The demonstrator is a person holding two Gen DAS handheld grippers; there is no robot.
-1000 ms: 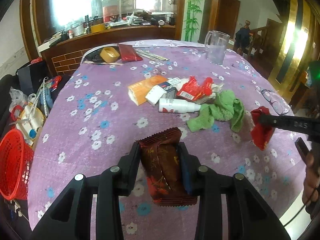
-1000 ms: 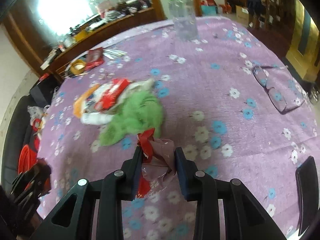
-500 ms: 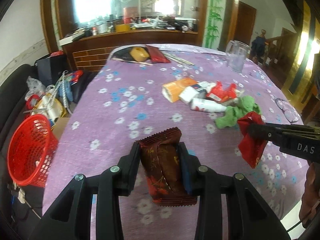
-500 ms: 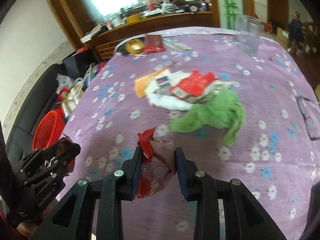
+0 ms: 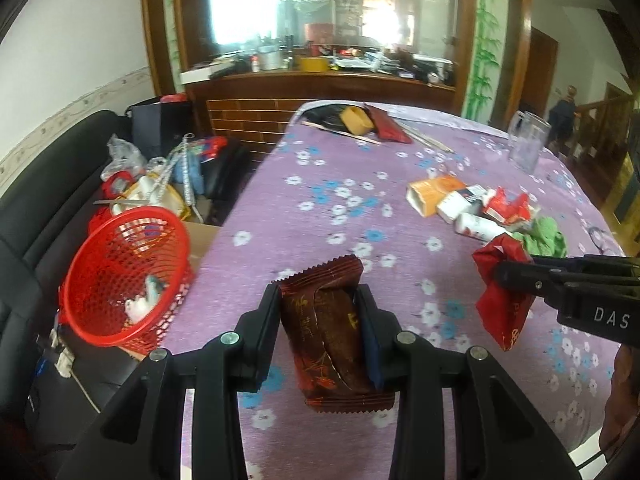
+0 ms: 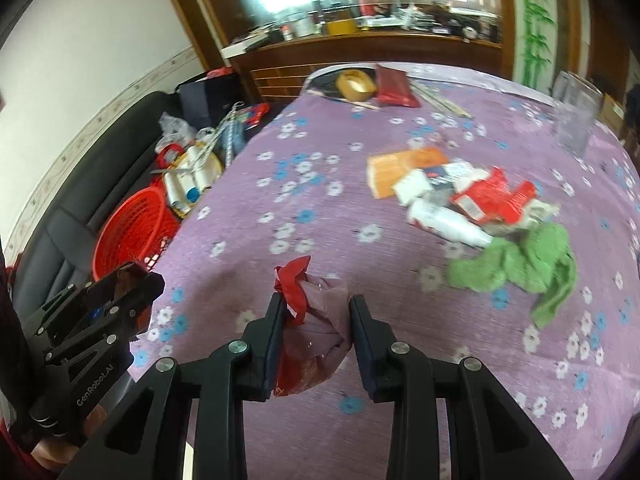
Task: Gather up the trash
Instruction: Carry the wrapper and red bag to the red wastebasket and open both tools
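While both grippers carry a load over the table (image 5: 304, 208), neither piece has reached the red basket (image 5: 120, 272) yet, which sits off the table's left edge on a cardboard box beside a black sofa.

Left gripper (image 5: 318, 322): jaws clamped on a brown wrapper (image 5: 328, 336), held upright w/ its crimped ends sticking out above and below the pads. Looks gripped mid-body so it can't slip while carried.

Right gripper (image 6: 316, 336): closed on a red wrapper (image 6: 310, 320), crumpled, part clear film, bunched between the pads w/ a red twist poking up top. Seen from the left cam it hangs limp from the tips, so prob light and floppy.

Basket already has a few scraps at the bottom, so it's likely the drop spot; it's near the left gripper, further from the right.

Rest of the trash is still on the cloth: an orange box (image 6: 404, 168), a white bottle (image 6: 448, 224), red packets (image 6: 496, 196) and a green rag (image 6: 524, 264), heaped together, touching. A clear jug (image 5: 526, 146) stands well apart near the far edge.

Writing: "DAS" on the right gripper's side, rest cut off; "GenRobot.AI" on the left gripper's body. Gold characters on the brown wrapper, too small to read.
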